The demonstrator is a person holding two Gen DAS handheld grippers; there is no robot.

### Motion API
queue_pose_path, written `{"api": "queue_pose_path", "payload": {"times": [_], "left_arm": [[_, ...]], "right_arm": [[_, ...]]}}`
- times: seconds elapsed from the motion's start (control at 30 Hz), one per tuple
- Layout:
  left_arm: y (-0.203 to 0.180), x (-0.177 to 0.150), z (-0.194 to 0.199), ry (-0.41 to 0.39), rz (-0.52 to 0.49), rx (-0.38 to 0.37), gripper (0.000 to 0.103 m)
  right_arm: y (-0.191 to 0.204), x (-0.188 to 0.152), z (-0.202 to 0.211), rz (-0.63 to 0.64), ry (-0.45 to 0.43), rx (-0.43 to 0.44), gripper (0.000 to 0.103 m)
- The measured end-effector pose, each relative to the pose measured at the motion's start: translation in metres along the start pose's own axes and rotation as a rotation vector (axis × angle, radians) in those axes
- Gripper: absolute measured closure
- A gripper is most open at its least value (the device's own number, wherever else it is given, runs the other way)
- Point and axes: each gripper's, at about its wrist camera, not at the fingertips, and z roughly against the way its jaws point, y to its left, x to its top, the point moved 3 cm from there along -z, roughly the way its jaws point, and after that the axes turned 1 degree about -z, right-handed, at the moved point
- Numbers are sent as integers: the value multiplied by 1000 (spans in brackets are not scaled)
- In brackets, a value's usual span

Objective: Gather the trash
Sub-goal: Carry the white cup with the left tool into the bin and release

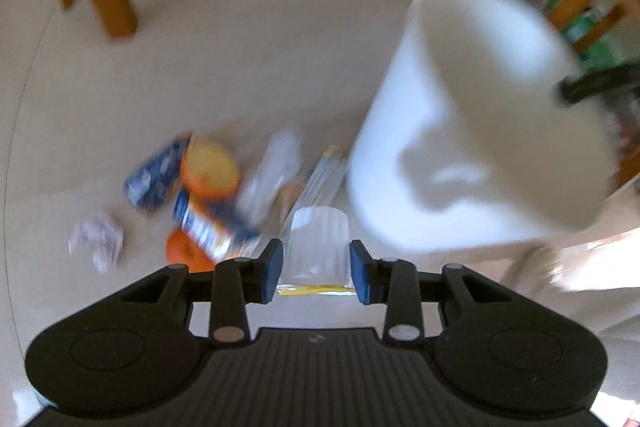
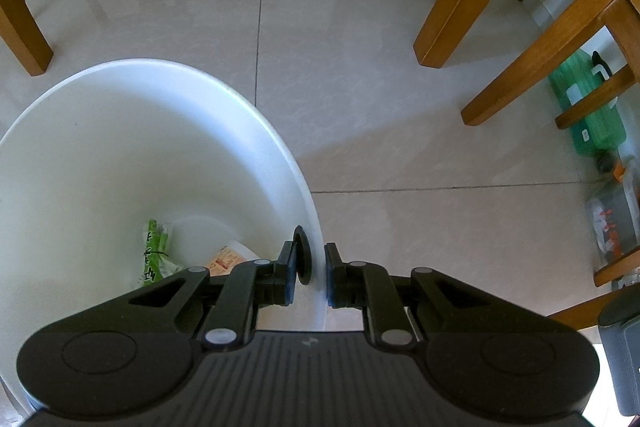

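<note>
Fingers first: right gripper (image 2: 309, 275) pinched onto the rim of the white bin (image 2: 120, 147), 1 pad inside the wall, 1 outside, beside a black knob on the rim. Left gripper (image 1: 316, 269) spread apart, blue pads either side of a clear ribbed plastic cup (image 1: 318, 247) but not visibly pressing it; whether contact is made, cannot tell through the blur.

Largest thing: the bin, tilted, mouth turned toward the left wrist view, standing on the tiled floor (image 2: 380, 67). Probably light and fairly stiff, slick plastic; thin rim a fair hold for steadying, likely to pivot if pulled hard. Inside the bin, at the bottom: a green wrapper (image 2: 154, 255) and a pale printed packet (image 2: 228, 259).

Left of the bin on the floor, a loose heap: blue printed wrappers (image 1: 208, 223), orange round lids or peels (image 1: 210, 167), clear crinkled film (image 1: 276, 171), then farther from the bin a crumpled paper ball (image 1: 96, 239). A thin yellow strip (image 1: 316, 291) beneath the cup.

Cup nearest the bin's base, seemingly upside down. Judged featherweight, thin-walled, easily crushed, slippery; best taken across the ribbed side wall with a gentle close. Wrappers soft, likely to slide out unless pinched at a fold.
</note>
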Motion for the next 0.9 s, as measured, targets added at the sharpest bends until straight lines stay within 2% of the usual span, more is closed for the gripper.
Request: {"api": "queue_pose_path", "payload": {"times": [0.17,0.33,0.4,0.43,0.47,0.57,0.73,0.9], "left_arm": [[-37,47,61,-134,-71,-90,68],[-82,76,72,-197,-135,-151,68],[-96,80,65,-198,-166,-157,52],[-102,81,62,-197,-184,-157,28],[-105,81,63,-208,-194,-153,10],[-106,77,67,-263,-209,-132,8],[-94,70,64,-222,-208,-112,8],[-71,65,70,-236,-186,-74,8]], "right_arm": [[0,0,0,-1,1,2,86],[0,-1,0,2,0,4,86],[0,-1,-1,4,0,4,86],[0,-1,0,5,0,4,86],[0,-1,0,5,1,5,86],[-1,-1,-1,1,4,11,86],[-1,-3,-1,2,5,16,86],[-1,-3,-1,6,6,17,86]]}}
